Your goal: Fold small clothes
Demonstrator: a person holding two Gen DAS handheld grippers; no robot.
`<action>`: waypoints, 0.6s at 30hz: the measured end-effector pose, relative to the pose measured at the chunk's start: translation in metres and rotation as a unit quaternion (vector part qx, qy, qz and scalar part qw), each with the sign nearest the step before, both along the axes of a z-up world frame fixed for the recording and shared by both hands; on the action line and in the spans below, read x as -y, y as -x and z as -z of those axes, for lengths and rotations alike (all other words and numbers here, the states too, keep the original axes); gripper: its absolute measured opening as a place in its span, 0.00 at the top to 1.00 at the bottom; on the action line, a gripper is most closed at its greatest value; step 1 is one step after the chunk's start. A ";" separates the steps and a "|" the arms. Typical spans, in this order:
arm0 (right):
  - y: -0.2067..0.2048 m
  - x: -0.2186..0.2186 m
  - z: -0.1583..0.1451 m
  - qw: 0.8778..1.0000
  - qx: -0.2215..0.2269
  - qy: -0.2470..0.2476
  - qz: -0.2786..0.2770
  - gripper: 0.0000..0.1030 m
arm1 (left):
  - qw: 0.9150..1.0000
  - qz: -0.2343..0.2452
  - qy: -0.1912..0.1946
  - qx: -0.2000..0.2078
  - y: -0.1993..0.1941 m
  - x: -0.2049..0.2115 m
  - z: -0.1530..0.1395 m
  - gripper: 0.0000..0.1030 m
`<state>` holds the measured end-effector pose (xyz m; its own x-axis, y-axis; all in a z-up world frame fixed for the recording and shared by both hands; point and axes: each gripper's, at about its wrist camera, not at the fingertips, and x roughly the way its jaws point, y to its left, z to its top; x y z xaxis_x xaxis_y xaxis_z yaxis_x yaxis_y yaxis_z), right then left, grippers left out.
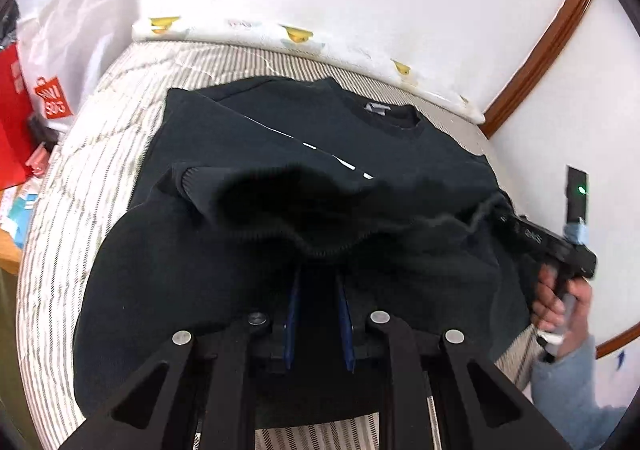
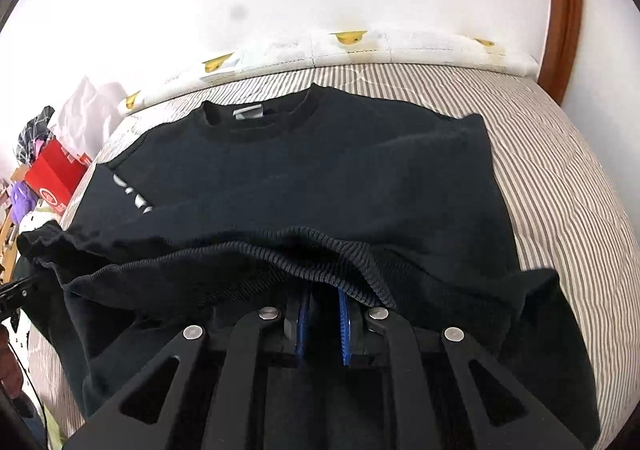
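Left wrist view: a black knit sweatshirt with ribbed hem and round collar lies spread on a bed with a grey-and-white striped cover. Its collar points toward the white wall, and its lower part is lifted and doubled toward the camera. The left tongs have their blue-lined fingers running up under the ribbed hem, clamped on the cloth, with the tips hidden in the fold. At the right edge, the right tongs reach in from the side and bite the same hem at its far corner, gripped by a hand in a light blue sleeve. Only this view shows that hand. It also shows a white paper bag with a red label at the left and a dark device with a green light on the right.

Right wrist view: the sweatshirt's collar with a grey tag lies far from the camera, and white lettering shows on the left sleeve. The right tongs' blue pads disappear under the ribbed hem, which drapes over them, so they are closed on the fabric. The left tongs barely show at the left edge, where their state cannot be told. A red box sits beyond the bed at the left.
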<state>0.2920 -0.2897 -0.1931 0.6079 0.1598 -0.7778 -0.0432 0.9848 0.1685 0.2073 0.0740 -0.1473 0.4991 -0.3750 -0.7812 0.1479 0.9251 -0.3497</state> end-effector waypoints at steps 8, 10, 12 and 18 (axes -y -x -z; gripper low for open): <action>-0.009 0.008 -0.010 0.999 -0.005 -0.047 -0.009 0.88 | 1.000 -0.010 -0.004 0.015 0.014 -0.011 -0.013 0.83; 0.003 0.010 -0.018 0.999 0.007 -0.045 -0.026 0.85 | 0.999 -0.020 -0.032 0.020 0.016 -0.014 -0.013 0.83; 0.019 0.014 -0.029 0.999 0.027 -0.032 -0.035 0.79 | 0.998 -0.026 -0.051 0.026 0.016 -0.016 -0.015 0.83; 0.053 0.039 -0.051 0.998 0.060 0.031 -0.002 0.59 | 0.996 -0.031 -0.073 0.032 0.009 -0.020 -0.019 0.74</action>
